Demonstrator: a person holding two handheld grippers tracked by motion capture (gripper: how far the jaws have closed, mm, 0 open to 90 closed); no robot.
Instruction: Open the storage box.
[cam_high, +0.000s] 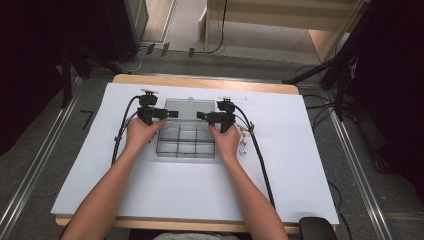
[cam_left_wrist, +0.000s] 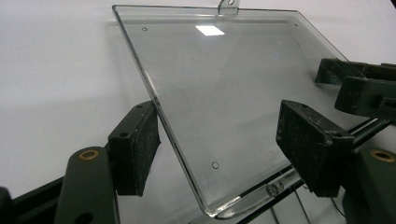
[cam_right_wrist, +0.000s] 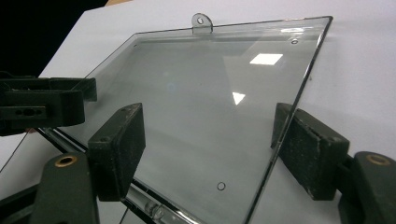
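Note:
A clear plastic compartment box (cam_high: 185, 142) lies on the white sheet, its clear lid (cam_high: 186, 107) swung back flat behind it. My left gripper (cam_high: 172, 114) is at the lid's left edge and my right gripper (cam_high: 201, 115) at its right edge, the two pointing at each other. In the left gripper view the lid (cam_left_wrist: 224, 84) runs between the jaws of my left gripper (cam_left_wrist: 222, 144), which stand wide apart and do not press on it. In the right gripper view the lid (cam_right_wrist: 210, 107) likewise runs between the spread jaws of my right gripper (cam_right_wrist: 210, 154).
Several small metal parts (cam_high: 243, 145) lie just right of the box. The white sheet (cam_high: 300, 150) covers most of the wooden table (cam_high: 200, 81). A black cable trails from each gripper toward the near edge. A hang tab (cam_left_wrist: 227, 6) sticks out of the lid's far edge.

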